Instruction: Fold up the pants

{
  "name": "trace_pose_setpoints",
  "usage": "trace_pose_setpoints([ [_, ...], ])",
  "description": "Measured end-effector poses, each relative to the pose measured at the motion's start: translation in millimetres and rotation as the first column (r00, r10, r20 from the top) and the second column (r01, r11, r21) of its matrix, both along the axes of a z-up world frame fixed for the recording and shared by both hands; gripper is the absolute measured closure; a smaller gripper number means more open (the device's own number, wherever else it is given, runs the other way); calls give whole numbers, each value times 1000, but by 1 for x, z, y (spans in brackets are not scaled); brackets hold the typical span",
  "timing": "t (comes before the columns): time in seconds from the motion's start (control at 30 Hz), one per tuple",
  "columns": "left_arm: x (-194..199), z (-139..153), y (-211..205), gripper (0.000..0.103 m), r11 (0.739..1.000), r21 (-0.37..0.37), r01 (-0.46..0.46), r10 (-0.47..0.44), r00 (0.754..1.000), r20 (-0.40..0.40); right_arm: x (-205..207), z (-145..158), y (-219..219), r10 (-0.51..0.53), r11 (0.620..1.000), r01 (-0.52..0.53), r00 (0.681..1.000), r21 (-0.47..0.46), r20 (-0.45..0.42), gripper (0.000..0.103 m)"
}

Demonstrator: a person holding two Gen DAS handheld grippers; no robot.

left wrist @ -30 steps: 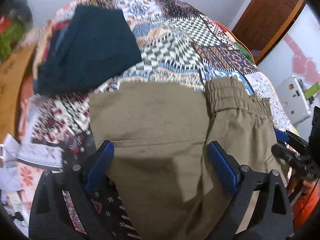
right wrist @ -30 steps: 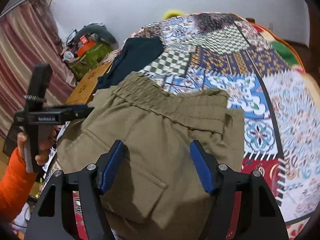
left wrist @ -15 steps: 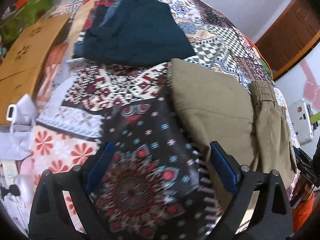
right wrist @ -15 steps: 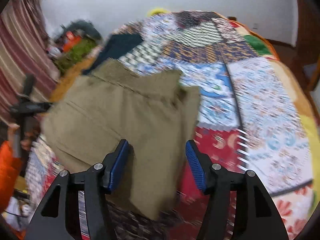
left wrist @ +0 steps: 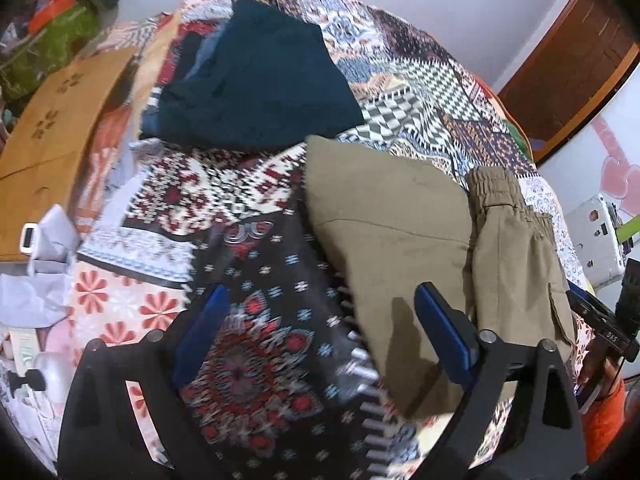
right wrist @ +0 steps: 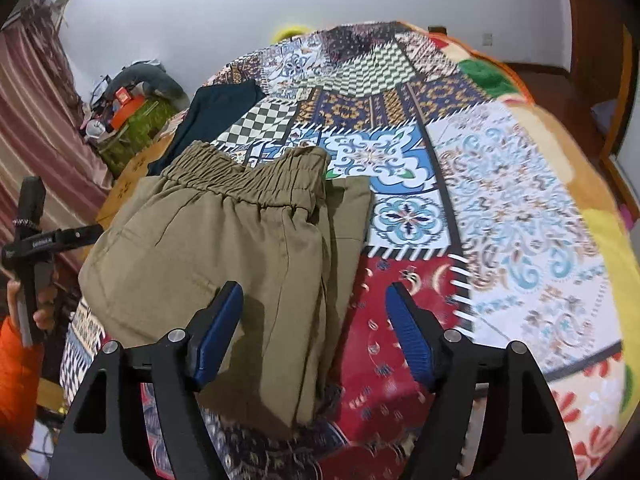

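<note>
Pants point(right wrist: 224, 264), khaki, folded into a compact stack on the quilt point(right wrist: 520, 208), elastic waistband at the far end. Going left to right in the right wrist view: a hand point(right wrist: 38, 304) in an orange sleeve at the left edge holds the left gripper's handle; the pants lie left of centre; bare patchwork quilt fills the right half. Right gripper point(right wrist: 314, 336): jaws apart and opening, left pad over the pants' near edge, right pad over red quilt, not pressing the cloth

Left wrist view, left to right: wooden board point(left wrist: 52, 132) beside the bed, dark garment point(left wrist: 260, 80) far on the quilt, then the pants at right. Left gripper point(left wrist: 320, 336): jaws spread wide and closing slightly, only quilt between them; right pad over the pants' left edge, contact not clear
</note>
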State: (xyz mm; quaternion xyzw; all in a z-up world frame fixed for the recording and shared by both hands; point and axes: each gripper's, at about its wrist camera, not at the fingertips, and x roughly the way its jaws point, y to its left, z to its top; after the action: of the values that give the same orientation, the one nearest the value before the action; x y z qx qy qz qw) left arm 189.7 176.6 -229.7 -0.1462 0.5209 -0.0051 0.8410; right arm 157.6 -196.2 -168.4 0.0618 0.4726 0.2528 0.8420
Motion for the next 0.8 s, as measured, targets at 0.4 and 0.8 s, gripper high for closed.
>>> trace_pose_setpoints([
  [0.4,35,-14,-15,40,998,-64,29,-30,999,-14,35,-27,6,21,990,-4,992,138,-123,42],
  [0.8,42,0,-31,95,999,16,46,-46,999,23,39,-8,18,47,994,-42,998,102,-44,90],
])
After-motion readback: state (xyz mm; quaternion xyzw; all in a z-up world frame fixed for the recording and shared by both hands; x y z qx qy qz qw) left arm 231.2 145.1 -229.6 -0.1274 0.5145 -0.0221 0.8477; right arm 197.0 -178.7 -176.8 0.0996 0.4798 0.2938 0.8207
